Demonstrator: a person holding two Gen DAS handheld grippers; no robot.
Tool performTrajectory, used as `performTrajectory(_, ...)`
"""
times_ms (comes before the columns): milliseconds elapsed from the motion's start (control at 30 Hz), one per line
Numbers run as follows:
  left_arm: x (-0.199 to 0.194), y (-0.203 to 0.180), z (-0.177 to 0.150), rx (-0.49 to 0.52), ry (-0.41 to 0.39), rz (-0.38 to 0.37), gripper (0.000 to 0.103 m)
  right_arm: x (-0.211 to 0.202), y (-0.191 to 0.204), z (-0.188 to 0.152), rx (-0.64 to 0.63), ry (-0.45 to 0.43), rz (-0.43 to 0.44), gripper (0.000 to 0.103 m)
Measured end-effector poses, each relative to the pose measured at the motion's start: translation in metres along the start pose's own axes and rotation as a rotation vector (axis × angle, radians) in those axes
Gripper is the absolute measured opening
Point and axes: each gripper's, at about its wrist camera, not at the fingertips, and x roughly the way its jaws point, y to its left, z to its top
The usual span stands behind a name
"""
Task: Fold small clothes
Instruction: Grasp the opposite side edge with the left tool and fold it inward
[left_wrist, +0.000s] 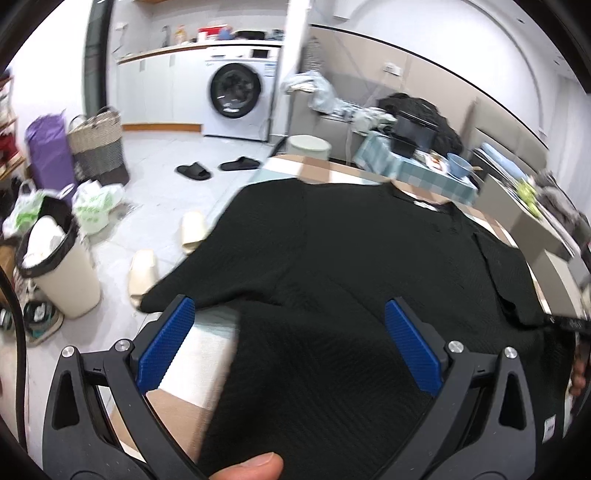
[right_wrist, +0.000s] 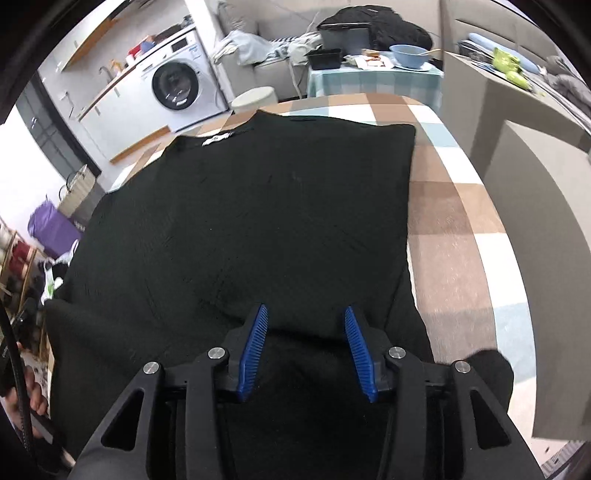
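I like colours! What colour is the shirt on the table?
Black shirt, clearest in the right wrist view.

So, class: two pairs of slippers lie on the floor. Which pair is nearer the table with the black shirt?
The cream pair, lying just beside the table's edge. The black pair sits farther off, toward the washing machine.

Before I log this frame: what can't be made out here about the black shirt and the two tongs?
- Left wrist view: the black shirt's near hem, cut off behind the open left tongs.
- Right wrist view: whether the open right tongs touch the cloth.
- White neck label: too small to read.
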Motion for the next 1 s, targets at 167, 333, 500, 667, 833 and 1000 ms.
performTrajectory(167, 0.017, 0.051, 0.006, -0.147, 0.024, 0.085, 0.102, -0.021, 0.002, -0.009, 0.024, -0.069, 0.039, 0.054)
performTrajectory(333, 0.032, 0.104, 0.004, -0.361, 0.080, 0.054, 0.093, -0.037, 0.007, -0.015, 0.030, -0.104, 0.063, 0.055)
performTrajectory(500, 0.050, 0.152, -0.011, -0.490, 0.138, -0.039, 0.085, -0.042, 0.006, -0.018, 0.043, -0.114, 0.079, 0.056)
performTrajectory(667, 0.070, 0.179, -0.020, -0.583, 0.188, -0.098, 0.082, -0.048, 0.002, -0.019, 0.083, -0.131, 0.083, 0.056)
performTrajectory(833, 0.097, 0.186, -0.021, -0.683, 0.254, -0.157, 0.080, -0.048, 0.002, -0.019, 0.089, -0.135, 0.084, 0.056)
performTrajectory(1000, 0.114, 0.183, -0.019, -0.704, 0.286, -0.150, 0.052, -0.049, 0.002, -0.019, 0.086, -0.144, 0.085, 0.056)
